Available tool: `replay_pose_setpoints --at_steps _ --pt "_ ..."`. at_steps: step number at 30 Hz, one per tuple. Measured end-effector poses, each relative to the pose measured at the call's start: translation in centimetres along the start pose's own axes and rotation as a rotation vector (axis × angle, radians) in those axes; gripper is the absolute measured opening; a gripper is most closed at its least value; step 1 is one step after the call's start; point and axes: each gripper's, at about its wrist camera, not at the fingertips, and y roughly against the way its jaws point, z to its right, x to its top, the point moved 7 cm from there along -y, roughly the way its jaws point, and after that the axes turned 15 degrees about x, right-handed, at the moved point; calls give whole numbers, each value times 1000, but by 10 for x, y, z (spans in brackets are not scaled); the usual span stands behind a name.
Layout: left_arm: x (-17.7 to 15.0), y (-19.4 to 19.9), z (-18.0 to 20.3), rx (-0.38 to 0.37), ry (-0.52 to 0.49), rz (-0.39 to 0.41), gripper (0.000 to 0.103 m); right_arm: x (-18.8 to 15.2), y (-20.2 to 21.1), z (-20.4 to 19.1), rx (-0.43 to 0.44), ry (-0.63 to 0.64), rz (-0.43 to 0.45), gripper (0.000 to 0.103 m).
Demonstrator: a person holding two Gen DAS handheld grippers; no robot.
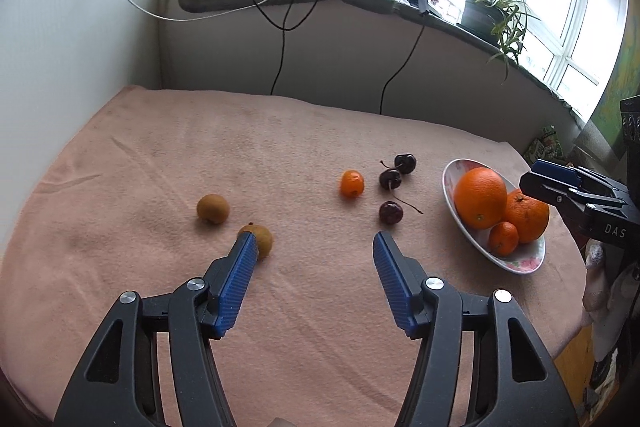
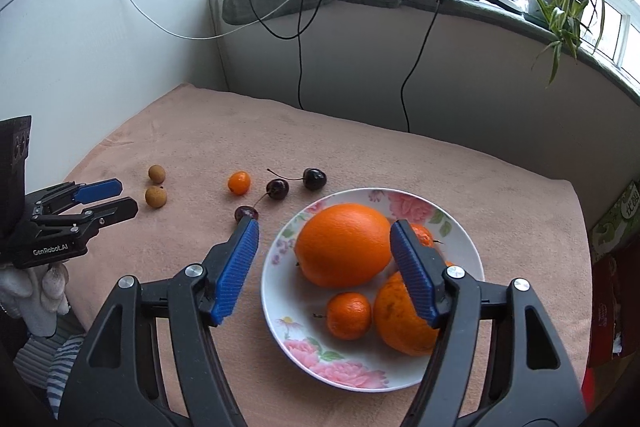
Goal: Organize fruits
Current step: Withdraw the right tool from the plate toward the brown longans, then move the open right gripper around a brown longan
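Pink cloth is carrying loose fruit toward its far left, and my left gripper (image 1: 314,245), jaws gaping and empty, is hanging nearest the brown longan (image 1: 260,239) beside its left fingertip, while my right gripper (image 2: 324,239) is hovering open over the plate (image 2: 280,307).

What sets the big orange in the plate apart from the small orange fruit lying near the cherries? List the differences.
The big orange sits in the flowered plate; the small orange fruit lies on the pink cloth.
The big orange is far larger.
The big orange has other citrus close beside it; the small fruit lies alone, apart from the cherries.
Both are orange-skinned and ungripped.
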Motion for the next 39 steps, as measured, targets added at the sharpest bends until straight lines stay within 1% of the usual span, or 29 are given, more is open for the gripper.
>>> replay_pose_setpoints --at_steps 5,11,13,17,18,22,25,29,30,31,33,37,39 --pt "-7 -6 -25 7 42 -28 60 2 -15 -21 61 13 -7 71" --pt "-5 -13 -53 25 87 -36 59 1 -38 -47 127 28 -30 71" --pt "-3 -15 -59 37 90 -28 55 1 -46 -53 153 18 -39 71" --pt "3 -20 -65 32 89 -23 48 4 -62 -66 197 7 -57 71" --pt "3 -22 -66 32 88 -25 44 5 -66 -69 205 7 -62 71" --pt "5 -29 -68 21 86 -35 42 6 -80 -85 232 20 -88 71" --pt "6 -35 -70 11 95 -48 41 6 -91 -97 245 43 -109 70" --pt "6 -43 -71 2 91 -63 41 5 -108 -107 273 38 -133 70" --pt "6 -45 -71 0 89 -67 41 5 -112 -109 279 37 -139 69" --pt "7 -46 -70 -3 84 -69 41 4 -117 -111 284 38 -147 63" --pt "8 -49 -69 0 72 -69 41 3 -126 -116 298 36 -166 55" --pt "11 -55 -67 -5 60 -71 41 -1 -142 -125 319 46 -191 53" --pt "11 -59 -67 -14 63 -82 38 -2 -150 -128 324 53 -202 53"
